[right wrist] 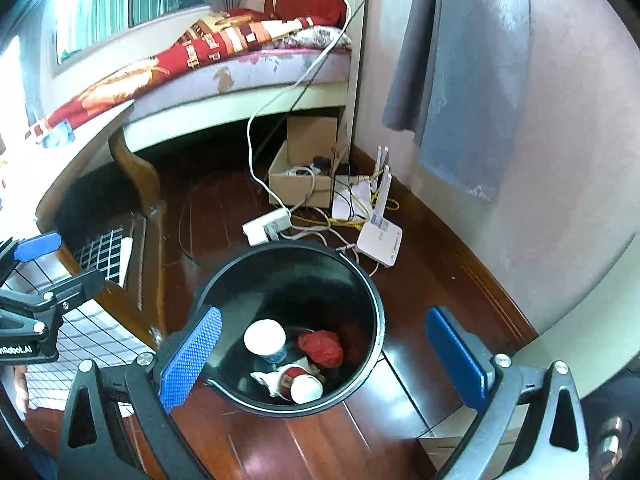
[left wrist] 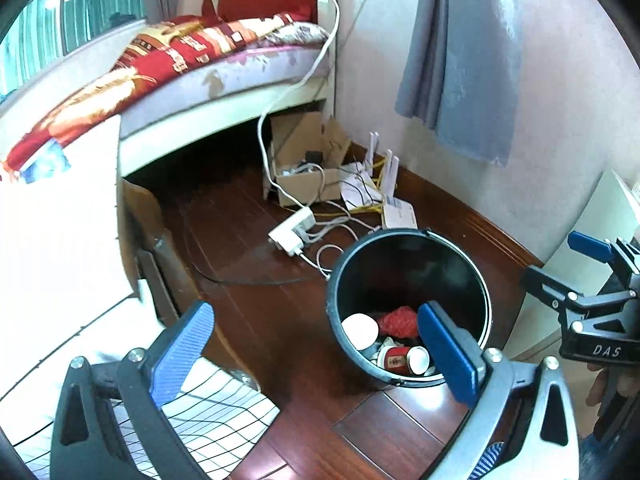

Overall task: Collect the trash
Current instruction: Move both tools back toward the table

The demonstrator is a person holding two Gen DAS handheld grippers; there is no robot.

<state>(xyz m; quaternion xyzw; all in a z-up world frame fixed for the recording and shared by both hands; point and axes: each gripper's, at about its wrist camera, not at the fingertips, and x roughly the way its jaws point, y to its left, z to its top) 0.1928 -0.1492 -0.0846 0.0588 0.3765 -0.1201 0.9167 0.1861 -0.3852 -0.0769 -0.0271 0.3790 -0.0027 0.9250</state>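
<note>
Two cups (right wrist: pixel 280 360), one bin (right wrist: pixel 372 300).

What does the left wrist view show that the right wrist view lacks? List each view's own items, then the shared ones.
Only the left wrist view: the right gripper at its right edge. Only the right wrist view: the left gripper at its left edge. Both share the black bin holding a white cup, a red-and-white cup and a red wrapper, plus the power strip, cardboard box, router and bed.

Daylight from the window (left wrist: pixel 80 12) overexposes the left side; fisheye bends the edges, corners vignetted black.
</note>
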